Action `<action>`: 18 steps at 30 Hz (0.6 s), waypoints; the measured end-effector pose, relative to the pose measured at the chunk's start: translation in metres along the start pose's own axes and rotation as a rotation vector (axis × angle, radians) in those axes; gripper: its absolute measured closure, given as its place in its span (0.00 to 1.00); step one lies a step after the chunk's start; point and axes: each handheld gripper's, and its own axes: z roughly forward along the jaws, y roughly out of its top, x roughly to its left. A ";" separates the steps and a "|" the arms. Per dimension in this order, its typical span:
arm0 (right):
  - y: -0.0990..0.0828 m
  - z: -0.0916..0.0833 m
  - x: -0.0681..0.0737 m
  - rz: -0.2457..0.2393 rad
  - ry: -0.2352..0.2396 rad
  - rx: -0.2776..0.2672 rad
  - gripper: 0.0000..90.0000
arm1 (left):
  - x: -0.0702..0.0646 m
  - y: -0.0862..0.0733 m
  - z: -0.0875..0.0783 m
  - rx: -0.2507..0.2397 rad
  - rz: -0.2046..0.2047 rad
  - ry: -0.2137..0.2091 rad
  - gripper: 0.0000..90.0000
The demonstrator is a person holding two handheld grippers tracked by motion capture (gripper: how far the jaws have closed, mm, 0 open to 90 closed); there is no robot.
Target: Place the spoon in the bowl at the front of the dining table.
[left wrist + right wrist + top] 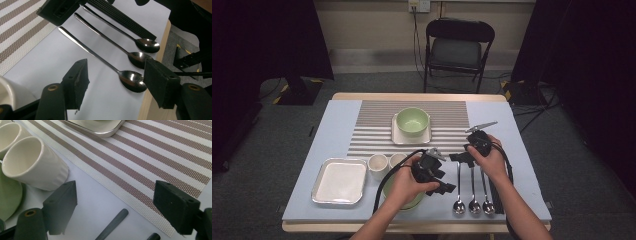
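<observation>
- The spoons [473, 190] lie in a row of three near the front edge of the table [522, 150], bowls toward the person and handles pointing away, so each handle is free to take.
- The left gripper [113, 75] hovers over the nearest spoon [105, 62]; its jaws stand moderately wide on both sides of the spoon's neck, and the pads do not press on it. I judge this spoon is the one to be picked.
- The right gripper [115, 205] waits at the far ends of the handles, beside the mat [150, 165], with its jaws wide and nothing held. Two handle tips show between them.
- Black chopsticks [122, 18] lie just beside the spoons, on the right in the high view.
- Two cups [387, 162] stand near the left hand [404, 187], with a green bowl [409, 202] partly hidden under it.
- A tray [339, 181] lies at the left, and another bowl [412, 121] sits on a plate [398, 137] on the mat, probably as a place setting.
</observation>
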 end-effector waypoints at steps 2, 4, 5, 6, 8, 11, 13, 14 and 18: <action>0.000 0.000 -0.001 0.004 -0.002 -0.002 0.21 | -0.001 0.000 0.002 0.000 0.006 -0.007 0.44; -0.001 0.000 -0.001 0.004 -0.003 -0.003 0.21 | -0.002 0.000 0.004 0.012 0.012 -0.005 0.46; -0.001 0.000 -0.001 0.004 -0.005 -0.003 0.21 | -0.003 0.000 0.005 0.011 0.007 -0.005 0.46; -0.001 0.000 -0.001 0.003 -0.004 -0.002 0.21 | -0.003 0.001 0.006 0.020 0.018 -0.003 0.48; -0.001 0.000 -0.001 0.003 -0.005 -0.002 0.21 | -0.004 0.001 0.007 0.030 0.026 0.000 0.50; -0.001 0.000 -0.002 0.005 -0.004 -0.002 0.21 | -0.006 0.003 0.009 0.028 0.024 0.002 0.53; -0.001 0.000 -0.002 0.004 -0.004 -0.001 0.21 | -0.008 0.004 0.009 0.028 0.019 0.005 0.56; -0.001 0.000 -0.002 0.004 -0.005 -0.001 0.21 | -0.009 0.004 0.009 0.025 0.015 0.000 0.56; -0.001 0.000 -0.002 0.008 -0.005 -0.001 0.21 | -0.013 0.006 0.009 0.026 0.005 -0.012 0.58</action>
